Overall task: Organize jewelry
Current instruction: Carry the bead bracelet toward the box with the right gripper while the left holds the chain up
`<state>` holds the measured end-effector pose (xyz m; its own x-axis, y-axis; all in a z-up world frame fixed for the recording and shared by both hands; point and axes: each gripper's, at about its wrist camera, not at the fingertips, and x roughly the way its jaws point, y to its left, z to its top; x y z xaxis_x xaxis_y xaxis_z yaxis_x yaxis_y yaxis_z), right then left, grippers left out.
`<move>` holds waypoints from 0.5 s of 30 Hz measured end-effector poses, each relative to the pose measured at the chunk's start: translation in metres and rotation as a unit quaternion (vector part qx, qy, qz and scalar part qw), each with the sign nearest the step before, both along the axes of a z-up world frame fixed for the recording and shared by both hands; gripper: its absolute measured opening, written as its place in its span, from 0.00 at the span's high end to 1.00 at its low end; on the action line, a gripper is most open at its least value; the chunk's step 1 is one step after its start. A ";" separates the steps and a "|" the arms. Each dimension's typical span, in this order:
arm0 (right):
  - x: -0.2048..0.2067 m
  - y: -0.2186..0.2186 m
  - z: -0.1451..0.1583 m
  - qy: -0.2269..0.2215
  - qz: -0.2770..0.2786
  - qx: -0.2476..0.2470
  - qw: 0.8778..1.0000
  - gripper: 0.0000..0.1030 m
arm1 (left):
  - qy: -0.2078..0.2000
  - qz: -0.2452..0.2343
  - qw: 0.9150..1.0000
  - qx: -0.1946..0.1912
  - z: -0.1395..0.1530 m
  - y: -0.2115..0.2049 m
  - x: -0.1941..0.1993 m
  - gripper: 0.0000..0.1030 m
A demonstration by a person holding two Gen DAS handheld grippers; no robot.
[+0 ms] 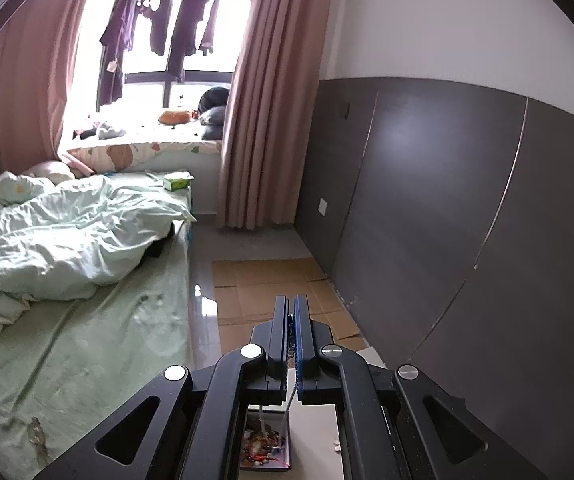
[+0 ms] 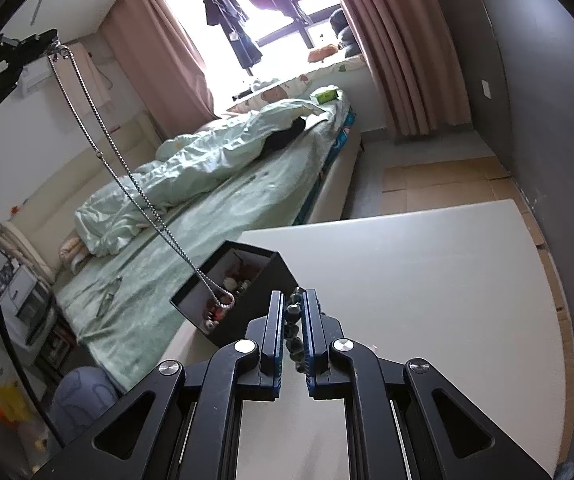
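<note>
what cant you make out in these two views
- Left wrist view: most of the jewelry box, hidden behind the left tongs.
- Right wrist view: the dark beaded piece, mostly covered by the right tongs.
- Right wrist view: the single pieces in the box, too small.

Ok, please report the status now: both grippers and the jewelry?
Left gripper shut on long silver chain, lifted from black box. Right gripper shut on dark beaded bracelet. Nothing blocking.

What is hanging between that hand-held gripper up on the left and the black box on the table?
A silver chain. In the right wrist view it hangs from the left hand-held gripper down into the black box of jewelry, its bottom loop still inside.
</note>
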<state>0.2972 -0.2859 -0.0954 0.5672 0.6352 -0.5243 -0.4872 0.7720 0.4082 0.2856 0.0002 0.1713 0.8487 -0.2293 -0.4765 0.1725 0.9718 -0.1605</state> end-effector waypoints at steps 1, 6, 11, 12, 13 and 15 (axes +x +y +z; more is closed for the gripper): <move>-0.001 0.002 0.002 -0.005 0.002 0.005 1.000 0.91 | -0.002 0.001 1.000 0.003 0.002 0.000 -0.001 0.98; -0.005 0.006 0.010 -0.025 0.009 0.027 0.999 0.90 | -0.004 0.004 1.000 0.008 0.005 0.003 0.000 0.98; -0.009 0.009 0.017 -0.041 0.017 0.047 0.998 0.91 | 0.013 0.003 1.000 -0.004 -0.015 0.008 0.008 0.98; -0.009 0.010 0.018 -0.042 0.019 0.053 0.998 0.91 | 0.020 0.002 1.000 -0.008 -0.024 0.009 0.011 0.98; -0.009 0.010 0.018 -0.042 0.021 0.056 0.997 0.91 | 0.025 0.001 1.000 -0.011 -0.031 0.010 0.014 0.98; -0.009 0.011 0.018 -0.042 0.024 0.063 0.997 0.91 | 0.035 -0.001 0.999 -0.019 -0.040 0.013 0.019 0.98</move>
<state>0.2885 -0.2748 -0.0773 0.5733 0.7201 -0.3908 -0.5579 0.6924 0.4575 0.3042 0.0136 0.1308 0.8129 -0.2500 -0.5260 0.1613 0.9645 -0.2091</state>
